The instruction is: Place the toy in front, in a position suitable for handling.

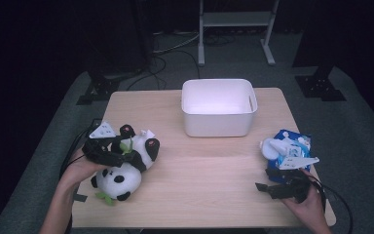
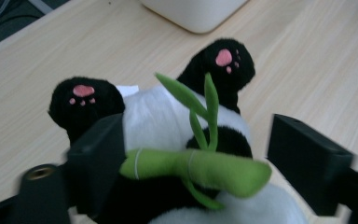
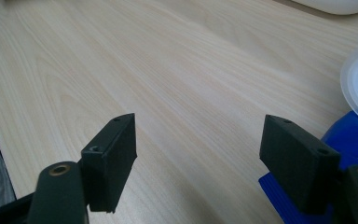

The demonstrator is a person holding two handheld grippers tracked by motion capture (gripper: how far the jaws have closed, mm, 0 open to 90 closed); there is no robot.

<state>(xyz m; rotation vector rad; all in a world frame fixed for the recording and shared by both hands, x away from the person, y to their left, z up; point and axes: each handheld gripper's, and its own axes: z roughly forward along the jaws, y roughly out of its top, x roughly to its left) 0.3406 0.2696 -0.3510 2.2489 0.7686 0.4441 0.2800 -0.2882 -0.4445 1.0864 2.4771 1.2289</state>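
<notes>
A black-and-white panda plush (image 1: 119,179) lies on its back at the table's front left, pink-soled feet up, with a green bamboo sprig (image 2: 200,168) on its belly. My left gripper (image 1: 119,156) is lowered over it and stands open, one jaw on each side of the panda's body (image 2: 154,112). At the front right my right gripper (image 1: 268,179) is open above bare wood, with nothing between its jaws (image 3: 200,158). Just beside its right jaw is a blue packet (image 3: 349,135).
A white plastic bin (image 1: 219,122) stands at the back centre of the wooden table (image 1: 209,165). The blue packet (image 1: 292,139) at the right edge carries a white round-lidded item (image 1: 272,148). Cables trail off both front corners.
</notes>
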